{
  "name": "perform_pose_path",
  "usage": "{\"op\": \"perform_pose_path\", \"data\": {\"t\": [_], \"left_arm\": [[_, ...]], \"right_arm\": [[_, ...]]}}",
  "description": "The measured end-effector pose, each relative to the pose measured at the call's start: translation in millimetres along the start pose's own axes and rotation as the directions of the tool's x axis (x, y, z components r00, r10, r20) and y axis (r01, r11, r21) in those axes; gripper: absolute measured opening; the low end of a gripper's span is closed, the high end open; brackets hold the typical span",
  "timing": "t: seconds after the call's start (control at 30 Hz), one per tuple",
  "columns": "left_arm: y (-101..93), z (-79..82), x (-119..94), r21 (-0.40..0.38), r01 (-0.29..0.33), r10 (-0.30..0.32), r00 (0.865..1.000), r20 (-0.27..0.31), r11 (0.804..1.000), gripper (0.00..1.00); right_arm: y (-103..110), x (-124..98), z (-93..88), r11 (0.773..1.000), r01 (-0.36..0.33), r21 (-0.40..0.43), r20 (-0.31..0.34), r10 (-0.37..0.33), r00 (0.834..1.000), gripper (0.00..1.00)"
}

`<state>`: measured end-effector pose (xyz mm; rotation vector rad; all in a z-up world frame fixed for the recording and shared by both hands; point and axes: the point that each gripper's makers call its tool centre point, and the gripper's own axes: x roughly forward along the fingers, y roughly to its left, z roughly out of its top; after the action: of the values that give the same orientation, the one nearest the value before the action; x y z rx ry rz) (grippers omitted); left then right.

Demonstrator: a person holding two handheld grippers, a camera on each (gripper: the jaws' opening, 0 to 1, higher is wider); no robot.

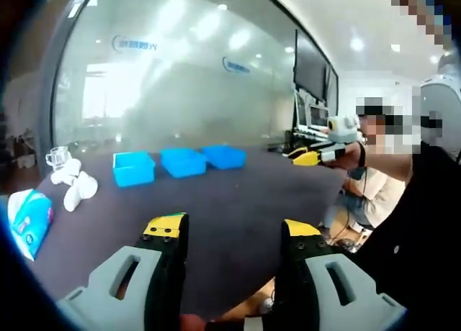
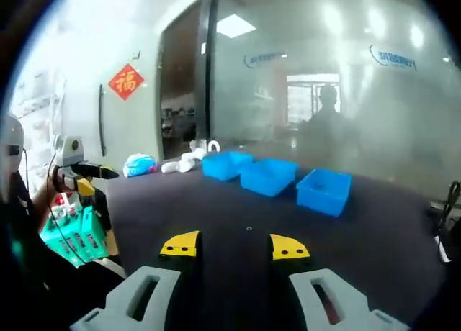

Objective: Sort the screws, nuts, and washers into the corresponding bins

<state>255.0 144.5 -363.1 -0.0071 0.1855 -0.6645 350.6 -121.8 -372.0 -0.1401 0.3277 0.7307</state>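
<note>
Both claws gape, holding nothing: left claw [image 1: 232, 230], right claw [image 2: 235, 246]. Three blue bins [image 1: 183, 162] sit mid-frame on the dark worktop [image 1: 238, 201]. Right gripper view adds a red sign [image 2: 125, 81], upper left, its character unreadable.

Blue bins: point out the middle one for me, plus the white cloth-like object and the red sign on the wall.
Middle blue bin [image 1: 183, 162], left gripper view, on its front wall.
White cloth-like object [image 1: 75, 186], left gripper view, on its middle.
Red sign [image 2: 125, 81], right gripper view, at its centre.
</note>
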Motion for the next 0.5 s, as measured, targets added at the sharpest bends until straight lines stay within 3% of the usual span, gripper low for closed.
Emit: {"op": "perform_pose_path", "data": {"t": [0.17,0.33,0.5], "left_arm": [[3.1,-2.0,-0.7,0.002,-0.011,0.011,1.000,-0.008,1.000,0.48],[2.1,-2.3,-0.6,0.000,-0.009,0.009,1.000,-0.005,1.000,0.48],[2.3,-2.5,-1.2,-0.006,-0.010,0.010,1.000,0.000,1.000,0.48]], "right_arm": [[-11.2,16.1,8.1,0.999,-0.032,0.010,-0.054,0.033,0.998,0.31],[-20.4,36.7,10.2,0.995,-0.079,-0.054,-0.153,0.070,0.986,0.31],[-23.1,55.0,15.2,0.987,-0.116,-0.114,-0.214,0.090,0.973,0.30]]}}
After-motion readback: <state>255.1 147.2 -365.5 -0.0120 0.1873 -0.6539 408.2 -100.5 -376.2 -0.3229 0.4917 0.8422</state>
